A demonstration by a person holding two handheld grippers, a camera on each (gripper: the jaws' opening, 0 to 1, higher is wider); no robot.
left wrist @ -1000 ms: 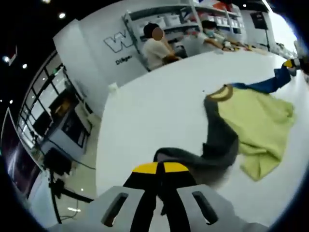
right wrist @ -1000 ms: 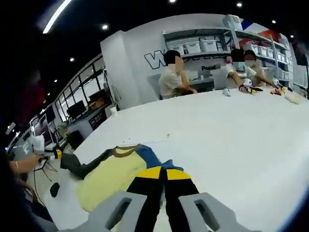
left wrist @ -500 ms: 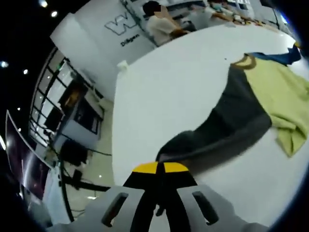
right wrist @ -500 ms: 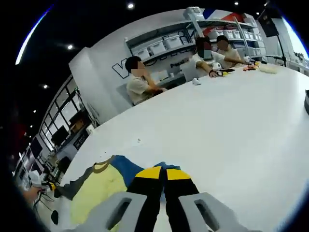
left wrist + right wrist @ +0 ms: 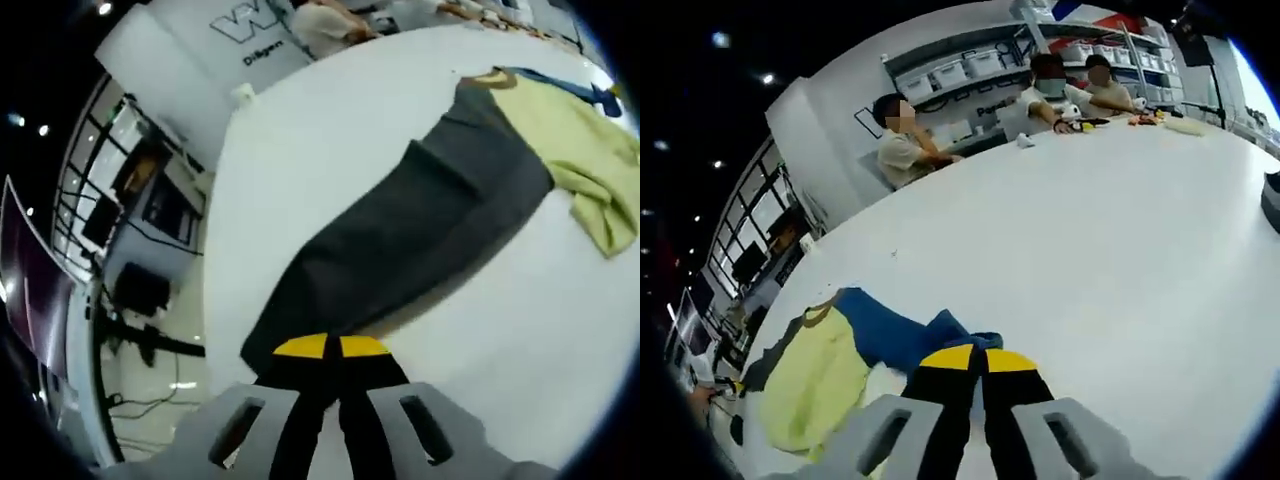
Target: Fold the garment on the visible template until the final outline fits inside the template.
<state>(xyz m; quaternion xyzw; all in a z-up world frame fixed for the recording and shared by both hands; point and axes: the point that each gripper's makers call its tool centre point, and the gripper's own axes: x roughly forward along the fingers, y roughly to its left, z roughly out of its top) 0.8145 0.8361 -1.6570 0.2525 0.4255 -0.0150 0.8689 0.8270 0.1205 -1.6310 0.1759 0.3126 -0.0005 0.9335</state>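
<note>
In the left gripper view, the left gripper (image 5: 330, 352) is seen with its yellow-tipped fingers (image 5: 300, 347) pressed together on the cuff end of the grey sleeve (image 5: 400, 245), which is stretched taut and runs away from the fingers across the white tabletop (image 5: 300, 160). The sleeve is joined at its far end to the yellow-green body (image 5: 570, 140) of the garment, which is lying rumpled towards the far right part of the tabletop, its lower hem bunched up. A tan collar (image 5: 492, 78) is visible at the top of the body, and a strip of blue sleeve (image 5: 560, 82) is seen just beyond it. The cuff is held close to the tabletop's left edge, past which a floor with cables and dark equipment is seen. Over in the right gripper view, the right gripper (image 5: 978, 362) is shown with its fingers (image 5: 1012, 362) closed on the blue sleeve (image 5: 900, 335), whose crumpled end is bunched right at the fingertips. From there the blue cloth is laid back leftwards to the yellow-green body (image 5: 815, 385), with the grey sleeve (image 5: 765, 365) trailing off beyond it near the tabletop's (image 5: 1120, 250) left edge. Seated people (image 5: 902, 150) are made out along the far edge, in front of shelves (image 5: 970, 70) loaded with white bins.
</note>
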